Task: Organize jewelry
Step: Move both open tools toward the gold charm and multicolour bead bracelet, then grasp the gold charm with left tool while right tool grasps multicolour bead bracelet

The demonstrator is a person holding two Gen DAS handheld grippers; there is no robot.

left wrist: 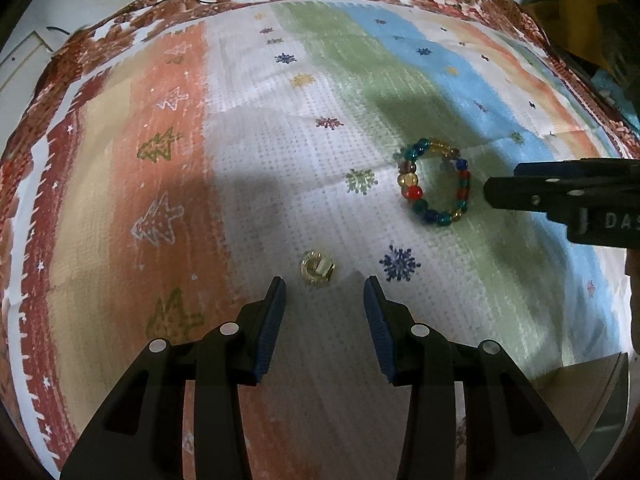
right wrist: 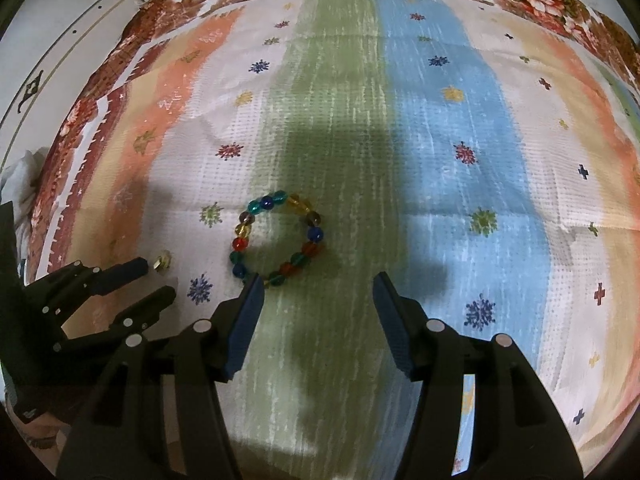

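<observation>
**Jewelry not yet touched, both grippers poised to pick**

Nothing looks sorted so far, as best I can judge from where things lie. A beaded bracelet of blue, teal, red and amber beads lies flat in a loop on the striped cloth, across the border of its white and green bands. A small gold ring sits on the white band, well apart from the bracelet. I see no tray, box or dish in either view, so where the pieces are meant to go I cannot tell.

The left gripper hangs just short of the ring, its jaws spread with the ring ahead of the gap, not between the pads; it is released and carries nothing. The right gripper stands over the near edge of the bracelet, jaws parted and empty, its left pad just beside the nearest beads, though whether it touches them I cannot say.

By my reckoning the work is at its very start: both pickups are still ahead, then the carrying and placing. The ring is small and low, so it may slip from a careless pinch.
</observation>
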